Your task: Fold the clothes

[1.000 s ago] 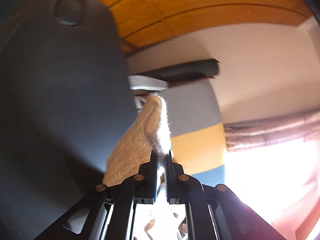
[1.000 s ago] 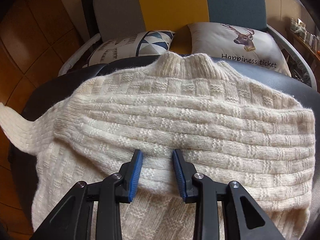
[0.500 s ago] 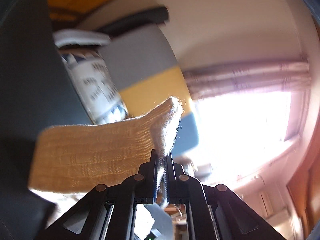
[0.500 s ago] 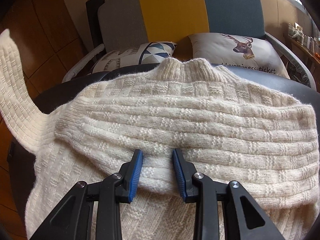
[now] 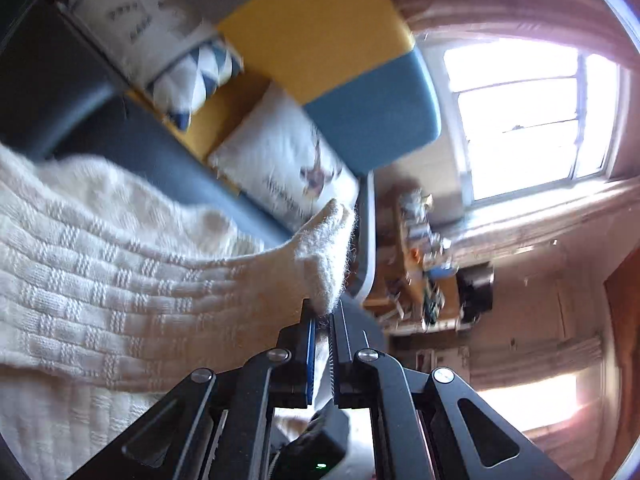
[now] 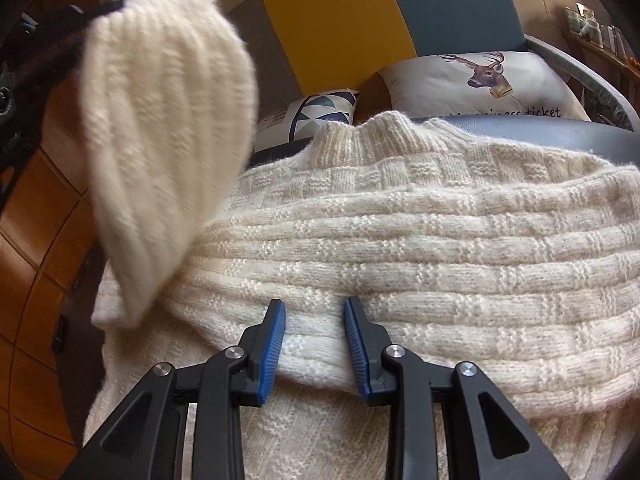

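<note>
A cream knitted sweater (image 6: 420,232) lies spread on a dark round table (image 6: 552,130), collar toward the sofa, with one sleeve folded across its body. My left gripper (image 5: 323,312) is shut on the cuff of the other sleeve (image 5: 328,248) and holds it up in the air. That raised sleeve (image 6: 160,128) hangs over the sweater's left side in the right wrist view. My right gripper (image 6: 315,312) is open, its blue pads resting on either side of the folded sleeve's lower edge, gripping nothing.
A grey, yellow and blue sofa (image 6: 340,16) stands behind the table with a deer-print pillow (image 6: 480,80) and a triangle-print pillow (image 6: 312,114). A cluttered side table (image 5: 424,264) and a bright window (image 5: 528,112) are to the right. Wooden floor (image 6: 36,240) lies left of the table.
My left gripper has swung the held sleeve up and over toward the sweater's body; its view turned from the ceiling to the sofa and window. The right gripper has stayed in place, open.
</note>
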A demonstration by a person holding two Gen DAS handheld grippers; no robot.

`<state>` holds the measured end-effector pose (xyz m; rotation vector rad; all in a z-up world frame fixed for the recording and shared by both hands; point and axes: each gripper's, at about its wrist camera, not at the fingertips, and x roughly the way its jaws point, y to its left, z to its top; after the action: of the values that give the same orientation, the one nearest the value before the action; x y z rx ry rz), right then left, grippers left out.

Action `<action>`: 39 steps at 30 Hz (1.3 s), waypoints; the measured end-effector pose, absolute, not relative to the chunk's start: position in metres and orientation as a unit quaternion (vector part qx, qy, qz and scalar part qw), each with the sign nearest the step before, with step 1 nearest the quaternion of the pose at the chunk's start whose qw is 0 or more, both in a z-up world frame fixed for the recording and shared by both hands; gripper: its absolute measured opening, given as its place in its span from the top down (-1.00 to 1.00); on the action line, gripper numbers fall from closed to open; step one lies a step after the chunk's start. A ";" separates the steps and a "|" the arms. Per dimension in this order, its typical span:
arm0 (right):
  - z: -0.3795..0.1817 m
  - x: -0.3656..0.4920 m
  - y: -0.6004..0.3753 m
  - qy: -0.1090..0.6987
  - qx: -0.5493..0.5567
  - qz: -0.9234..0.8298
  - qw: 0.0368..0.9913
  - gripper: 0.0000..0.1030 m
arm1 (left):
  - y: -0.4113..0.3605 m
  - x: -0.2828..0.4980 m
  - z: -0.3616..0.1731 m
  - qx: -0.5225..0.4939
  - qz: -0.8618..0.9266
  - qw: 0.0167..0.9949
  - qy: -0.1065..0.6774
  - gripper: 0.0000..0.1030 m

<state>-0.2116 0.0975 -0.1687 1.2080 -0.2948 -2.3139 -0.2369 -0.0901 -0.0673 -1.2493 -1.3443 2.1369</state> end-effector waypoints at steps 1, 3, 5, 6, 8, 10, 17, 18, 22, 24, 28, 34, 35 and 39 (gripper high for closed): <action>-0.169 -0.212 0.098 -0.112 0.445 -0.851 0.256 0.42 | -0.082 -0.236 -0.076 -0.451 0.745 0.158 -0.464 0.89; -0.168 -0.211 0.099 -0.112 0.446 -0.850 0.258 0.42 | -0.068 -0.236 -0.092 -0.475 0.742 0.151 -0.449 0.89; -0.166 -0.210 0.099 -0.108 0.449 -0.848 0.259 0.42 | -0.060 -0.238 -0.105 -0.493 0.737 0.142 -0.440 0.89; -0.164 -0.210 0.100 -0.105 0.451 -0.847 0.260 0.42 | -0.060 -0.238 -0.112 -0.499 0.730 0.150 -0.442 0.88; -0.161 -0.208 0.102 -0.099 0.456 -0.845 0.262 0.42 | -0.058 -0.239 -0.120 -0.515 0.721 0.140 -0.441 0.85; -0.156 -0.204 0.110 -0.103 0.462 -0.841 0.262 0.40 | -0.059 -0.242 -0.123 -0.522 0.718 0.150 -0.436 0.76; -0.163 -0.207 0.186 -0.342 0.460 -0.779 0.253 0.38 | -0.120 -0.185 -0.092 -0.442 0.746 0.171 -0.468 0.38; -0.170 -0.210 0.194 -0.374 0.460 -0.767 0.247 0.38 | -0.136 -0.169 -0.095 -0.428 0.743 0.166 -0.487 0.24; -0.199 -0.218 0.209 -0.478 0.458 -0.717 0.218 0.38 | -0.203 -0.101 -0.123 -0.383 0.714 0.123 -0.573 0.23; -0.210 -0.213 0.214 -0.529 0.447 -0.692 0.203 0.38 | -0.227 -0.075 -0.142 -0.372 0.701 0.100 -0.600 0.23; -0.211 -0.200 0.214 -0.561 0.428 -0.687 0.173 0.38 | -0.251 -0.047 -0.170 -0.355 0.678 0.089 -0.638 0.23; -0.216 -0.182 0.211 -0.586 0.413 -0.686 0.126 0.38 | -0.255 -0.046 -0.185 -0.353 0.652 0.094 -0.664 0.23; -0.217 -0.183 0.210 -0.588 0.409 -0.686 0.127 0.38 | -0.252 -0.049 -0.184 -0.353 0.653 0.097 -0.663 0.23; -0.210 -0.197 0.203 -0.552 0.407 -0.716 0.132 0.58 | -0.248 -0.058 -0.190 -0.350 0.639 0.098 -0.678 0.23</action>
<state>-0.1968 0.2030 -0.2102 1.1809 -1.6028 -2.0767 -0.0578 -0.2476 -0.1905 -1.0357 -2.0061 1.8908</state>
